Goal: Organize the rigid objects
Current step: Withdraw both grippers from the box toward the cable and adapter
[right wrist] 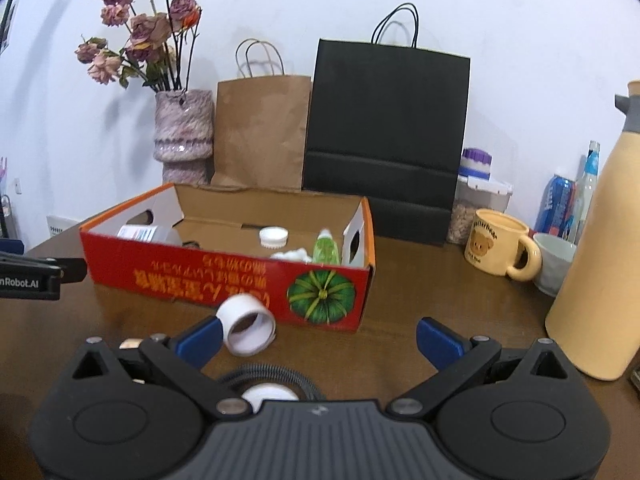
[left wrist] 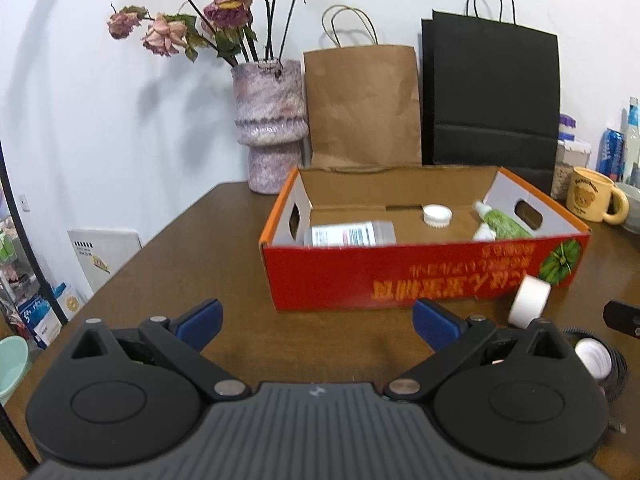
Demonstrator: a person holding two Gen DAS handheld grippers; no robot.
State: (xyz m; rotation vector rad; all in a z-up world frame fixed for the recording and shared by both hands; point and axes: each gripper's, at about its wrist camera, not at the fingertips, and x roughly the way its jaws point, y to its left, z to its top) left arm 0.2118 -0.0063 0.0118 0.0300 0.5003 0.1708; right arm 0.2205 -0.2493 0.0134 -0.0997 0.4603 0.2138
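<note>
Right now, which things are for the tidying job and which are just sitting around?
For the job:
red box
white tape roll
black coil with white core
clear bottle, white cap and green tube, already inside the box

Just sitting around:
flower vase
brown bag
black bag
bear mug
yellow flask

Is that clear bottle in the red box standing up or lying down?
Lying down: the clear bottle rests on its side on the floor of the red box.
</note>
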